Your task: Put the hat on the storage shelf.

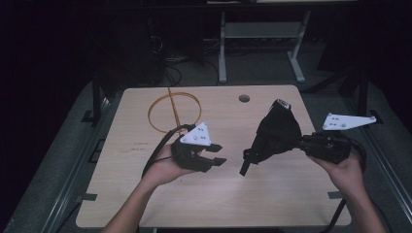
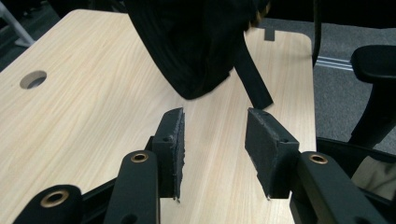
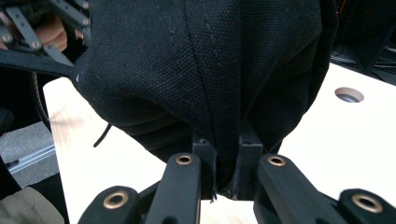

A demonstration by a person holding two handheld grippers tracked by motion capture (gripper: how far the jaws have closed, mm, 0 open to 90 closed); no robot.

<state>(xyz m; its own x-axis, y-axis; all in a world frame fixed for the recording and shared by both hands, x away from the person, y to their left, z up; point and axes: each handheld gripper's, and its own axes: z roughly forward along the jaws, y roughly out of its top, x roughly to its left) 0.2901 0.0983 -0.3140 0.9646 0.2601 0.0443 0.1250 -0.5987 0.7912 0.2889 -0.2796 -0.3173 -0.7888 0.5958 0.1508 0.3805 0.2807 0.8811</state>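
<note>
The right tongs (image 1: 299, 143) are clamped on a fold of a black canvas bag (image 1: 276, 133), gripping it from the right side and holding it up so the bulk of the cloth hangs above the tabletop (image 1: 126, 194), right of the middle. In the right gripper view the jaws stand close together with the bag's seamed fabric (image 3: 205, 65) pinched between them. A black strap (image 1: 244, 165) dangles from the bag's near left corner toward the wood.

The left tongs (image 1: 217, 154) are released, jaws spread wide, holding nothing, and point right toward the bag, just short of it. In the left gripper view their pads (image 2: 175, 149) frame bare wood, with the bag's lower edge (image 2: 196, 51) and the strap (image 2: 254, 79) just beyond.

A ring of orange cable (image 1: 174, 112) lies on the far left of the tabletop, near a round hole (image 1: 244, 98) at the far edge.
</note>
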